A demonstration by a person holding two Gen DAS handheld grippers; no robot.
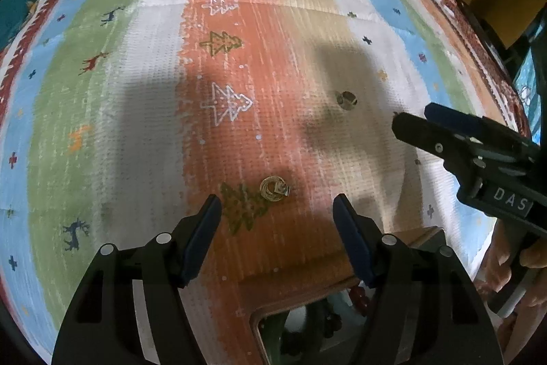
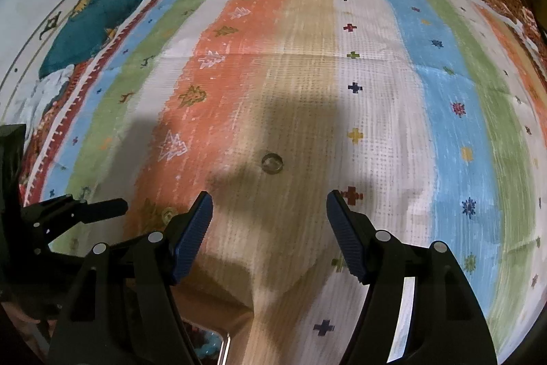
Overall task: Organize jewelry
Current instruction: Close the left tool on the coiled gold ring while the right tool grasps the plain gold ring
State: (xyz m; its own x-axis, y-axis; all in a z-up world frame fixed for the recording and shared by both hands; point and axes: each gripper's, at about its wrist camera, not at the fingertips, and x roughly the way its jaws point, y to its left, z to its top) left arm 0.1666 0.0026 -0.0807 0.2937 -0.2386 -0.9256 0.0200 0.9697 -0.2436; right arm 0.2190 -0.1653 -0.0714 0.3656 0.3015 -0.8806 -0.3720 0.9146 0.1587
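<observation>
Just ahead of the left hand-held gripper point(image 1: 277, 211), a little left of the midline between its fingertips, a gold ring with a small ornament point(image 1: 274, 189) lies flat on the orange stripe of the striped cloth point(image 1: 143, 91), beside a green tree motif. Jaws stand well apart, nothing between the blue pads; no contact with the ring.

Farther ahead and to the right of the left hand-held gripper lies a second, darker ring point(image 1: 346, 100), on the tan stripe in shadow. Seen from the right wrist, the same darker ring point(image 2: 272, 163) lies ahead of the right hand-held gripper point(image 2: 270, 206), near its midline, clear of the tips. Right jaws also wide, empty.

Below both hand-held grippers, at the near edge: corner of a wooden box point(image 1: 307, 293), with dark and reddish beads inside; contents blurred.

Both hand-held grippers point steeply down at the cloth, side by side.
</observation>
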